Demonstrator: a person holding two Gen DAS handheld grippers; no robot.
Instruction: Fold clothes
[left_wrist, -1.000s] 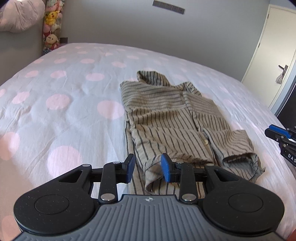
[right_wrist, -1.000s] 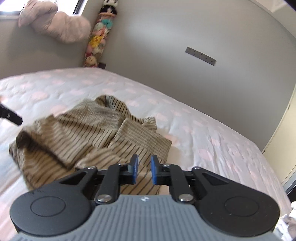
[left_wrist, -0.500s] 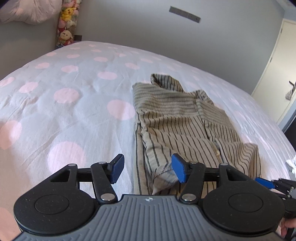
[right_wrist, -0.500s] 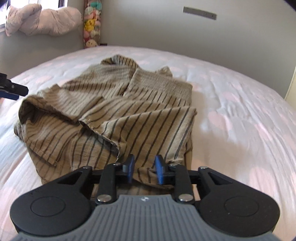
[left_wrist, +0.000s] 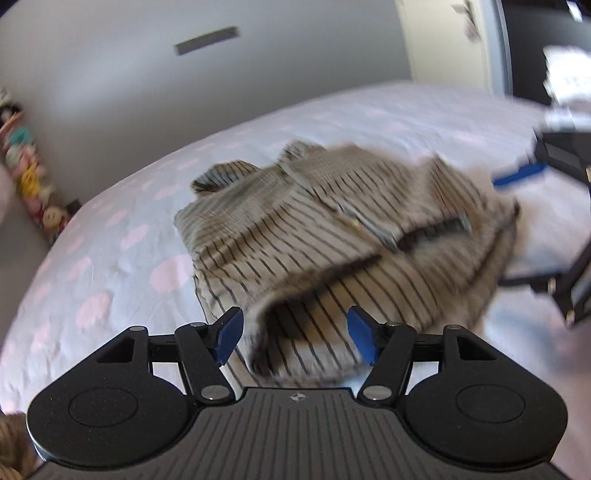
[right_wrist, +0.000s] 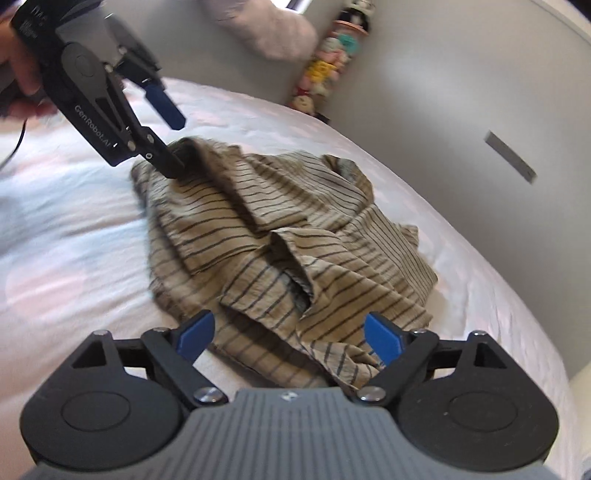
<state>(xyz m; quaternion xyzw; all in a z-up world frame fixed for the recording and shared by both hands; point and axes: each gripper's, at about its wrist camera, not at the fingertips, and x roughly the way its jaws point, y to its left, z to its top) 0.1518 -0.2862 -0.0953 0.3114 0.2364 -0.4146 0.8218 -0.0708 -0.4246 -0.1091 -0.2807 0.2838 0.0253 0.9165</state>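
Your right gripper (right_wrist: 286, 341) is opening wide over the near hem of the shirt (right_wrist: 280, 236); cloth lies between the jaws, unpinched. Your left gripper (left_wrist: 293, 339) is opening too, straddling a loose fold at the other edge. The risk, I'd judge: closing now catches one thin layer, so the rumpled, half-folded heap drags askew. The shirt is soft, crinkled tan weave with dark stripes, bunched mid-bed on the smooth dotted sheet (right_wrist: 74, 236).
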